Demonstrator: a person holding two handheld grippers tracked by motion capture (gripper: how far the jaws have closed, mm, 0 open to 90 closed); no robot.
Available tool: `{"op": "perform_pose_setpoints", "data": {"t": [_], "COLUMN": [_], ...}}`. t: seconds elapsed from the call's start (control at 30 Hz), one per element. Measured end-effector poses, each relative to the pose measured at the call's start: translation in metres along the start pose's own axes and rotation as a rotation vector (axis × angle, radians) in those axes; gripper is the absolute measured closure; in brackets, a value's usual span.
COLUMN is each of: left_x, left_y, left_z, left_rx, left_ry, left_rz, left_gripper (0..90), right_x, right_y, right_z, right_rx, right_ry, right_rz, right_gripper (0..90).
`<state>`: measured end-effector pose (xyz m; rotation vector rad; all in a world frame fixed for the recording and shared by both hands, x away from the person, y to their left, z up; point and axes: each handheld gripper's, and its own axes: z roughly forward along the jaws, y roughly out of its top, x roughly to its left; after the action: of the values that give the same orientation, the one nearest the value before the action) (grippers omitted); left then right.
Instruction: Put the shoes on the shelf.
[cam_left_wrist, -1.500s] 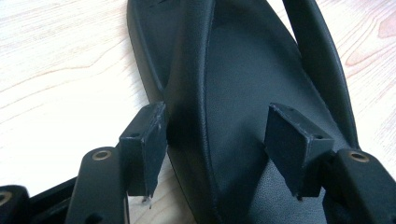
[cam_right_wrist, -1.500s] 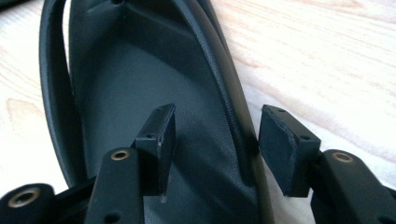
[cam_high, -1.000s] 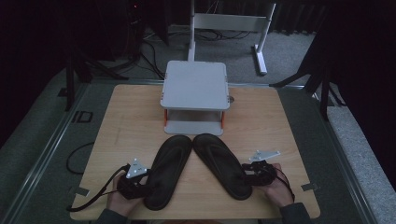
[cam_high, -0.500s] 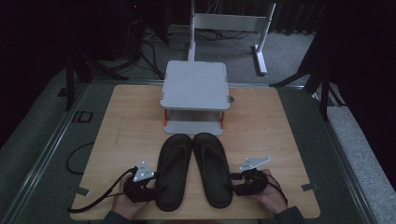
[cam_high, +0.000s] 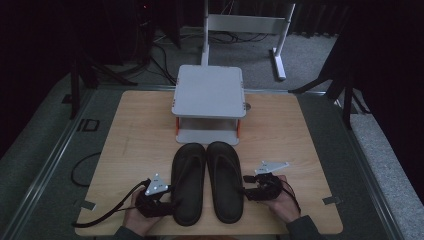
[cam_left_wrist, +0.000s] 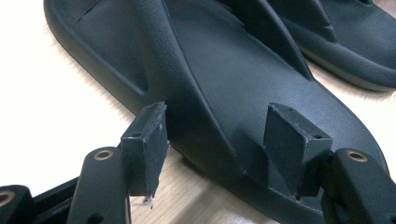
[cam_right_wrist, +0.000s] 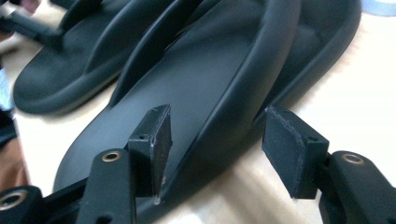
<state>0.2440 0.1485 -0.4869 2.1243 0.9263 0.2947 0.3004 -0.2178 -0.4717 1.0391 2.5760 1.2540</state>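
We see the wooden table (cam_high: 135, 150) w/ a grey two-tier stand (cam_high: 209, 100) at its far middle. In front of the stand lie two black flip-flops side by side, toes toward it: left flip-flop (cam_high: 188, 182) and right flip-flop (cam_high: 225, 180), nearly touching. The left gripper (cam_high: 167, 202) sits at the left flip-flop's outer heel edge; its jaws stand apart astride that edge, have just been closing, pads not pressing. The right gripper (cam_high: 248, 187) is at the right flip-flop's outer edge, jaws apart around the rim, just been opening, no grip.
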Motion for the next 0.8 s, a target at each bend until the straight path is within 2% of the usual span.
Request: {"op": "perform_pose_setpoints", "data": {"t": [0.07,0.1,0.17,0.23,0.4,0.5,0.6,0.67,0.8], "left_x": [-0.002,-0.003,-0.004,-0.006,-0.006,-0.007,-0.007,-0.007,-0.005], "left_y": [0.000,0.001,0.001,0.002,0.002,0.002,0.002,0.001,0.002], "left_z": [0.001,0.001,0.002,0.002,0.003,0.003,0.003,0.003,0.001], "left_rx": [-0.003,-0.004,-0.004,-0.002,-0.003,-0.002,-0.004,-0.006,-0.030], "left_ry": [-0.003,-0.006,-0.013,-0.012,-0.013,-0.011,-0.011,-0.010,0.003], "left_rz": [0.003,0.005,0.015,0.020,0.020,0.022,0.022,0.029,0.031], "left_gripper": [40.0,40.1,40.6,40.7,40.7,40.5,40.3,39.9,38.4], "right_x": [0.000,0.002,0.005,0.006,0.012,0.017,0.020,0.023,0.035], "right_y": [0.004,0.005,0.006,0.006,0.005,0.004,0.004,0.005,0.011], "right_z": [0.008,0.011,0.012,0.011,0.013,0.014,0.015,0.015,0.008], "right_rx": [-0.002,0.002,0.007,0.010,0.005,0.002,0.000,-0.005,-0.087], "right_ry": [0.000,-0.014,-0.026,-0.017,-0.018,-0.037,-0.063,-0.098,-0.191], "right_rz": [0.008,0.000,-0.013,-0.012,-0.007,-0.007,0.003,0.009,0.029], "right_gripper": [42.1,42.1,45.3,48.5,48.6,48.7,49.7,50.9,51.7]}}
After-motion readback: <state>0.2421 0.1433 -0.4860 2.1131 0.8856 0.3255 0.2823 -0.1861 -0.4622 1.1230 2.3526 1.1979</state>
